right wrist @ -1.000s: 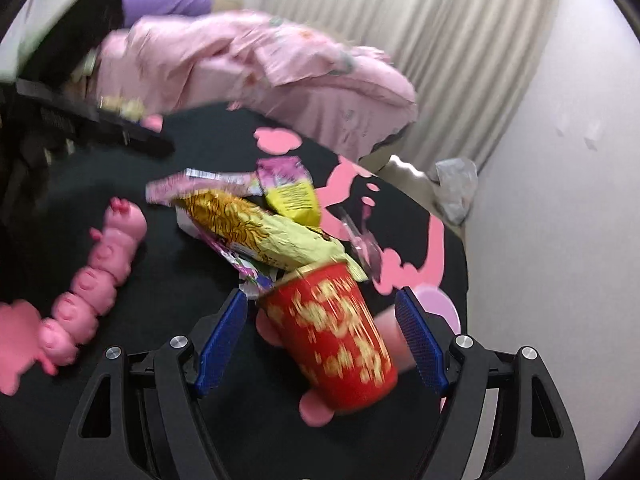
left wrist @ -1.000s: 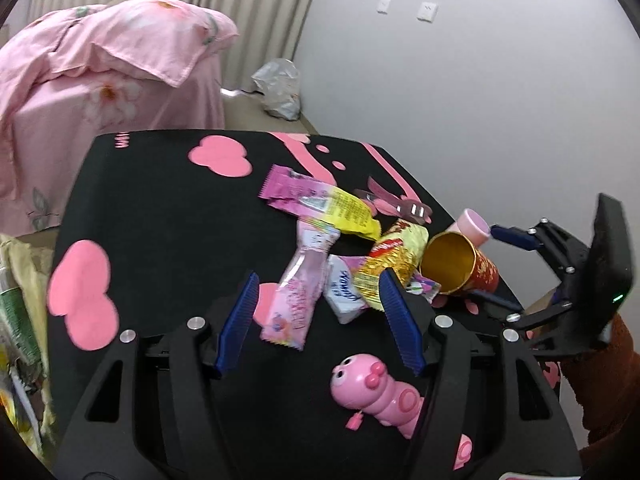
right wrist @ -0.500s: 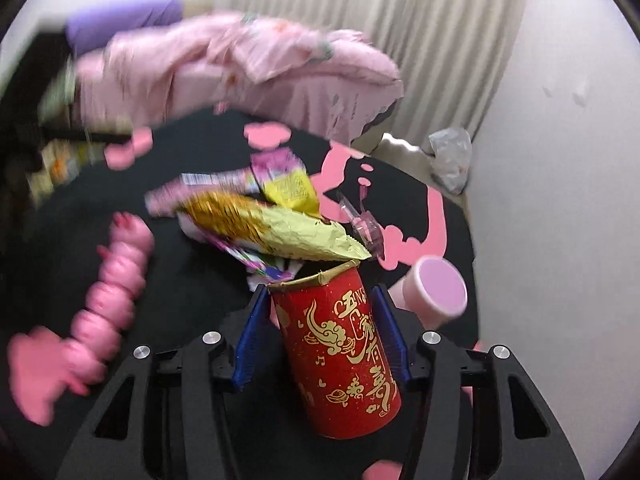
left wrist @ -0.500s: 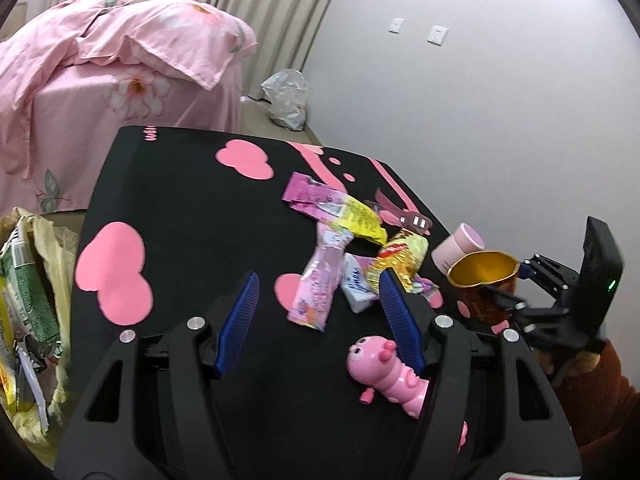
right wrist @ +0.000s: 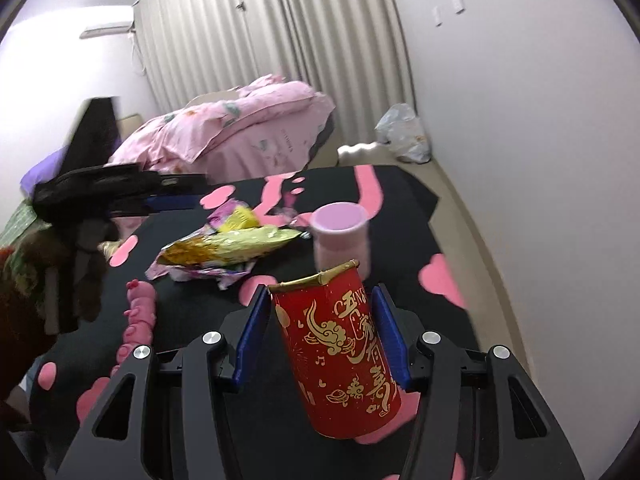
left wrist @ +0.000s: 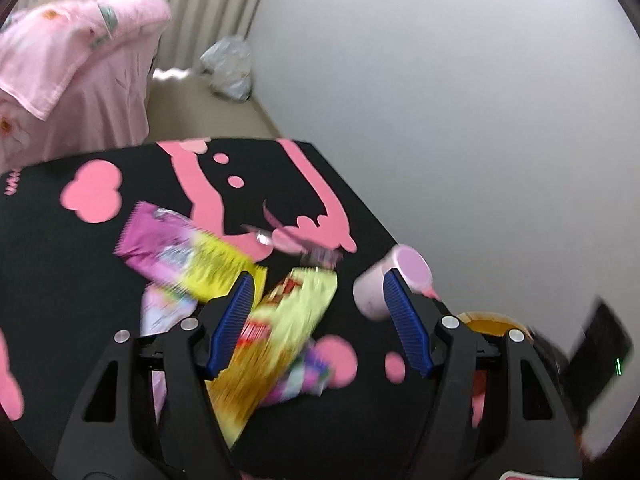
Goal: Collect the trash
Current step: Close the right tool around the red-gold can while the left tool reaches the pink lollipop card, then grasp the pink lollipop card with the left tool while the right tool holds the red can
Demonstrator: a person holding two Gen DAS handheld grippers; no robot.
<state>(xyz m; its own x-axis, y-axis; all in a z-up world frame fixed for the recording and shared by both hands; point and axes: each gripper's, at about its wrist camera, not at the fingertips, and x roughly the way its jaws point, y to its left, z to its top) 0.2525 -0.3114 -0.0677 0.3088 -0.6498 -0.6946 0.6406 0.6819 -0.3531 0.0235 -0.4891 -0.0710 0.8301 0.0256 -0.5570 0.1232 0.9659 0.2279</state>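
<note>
My right gripper [right wrist: 320, 292] is shut on a red paper cup with gold print [right wrist: 344, 352], held nearly upright over the black mat [right wrist: 400, 200]. Its gold inside shows at the lower right of the left wrist view [left wrist: 486, 322]. My left gripper [left wrist: 317, 280] hovers with its jaws opening. A yellow snack bag [left wrist: 280, 332] lies on the mat below the gap, and the pads do not touch it. A pale pink cup [left wrist: 412, 268] stands just behind the right finger. A purple and yellow wrapper [left wrist: 180, 248] and a pink wrapper [left wrist: 160, 312] lie to the left.
A pink caterpillar toy [right wrist: 138, 320] lies on the mat at the left of the right wrist view. A bed with pink bedding [right wrist: 240, 128] stands beyond the mat. A white plastic bag [left wrist: 230, 68] sits on the floor by the wall. The wall runs close along the mat's right side.
My right gripper closed on the red cup and rolled it from lying to nearly upright. My left gripper swung right, from over the pink wrapper to over the yellow bag beside the pink cup.
</note>
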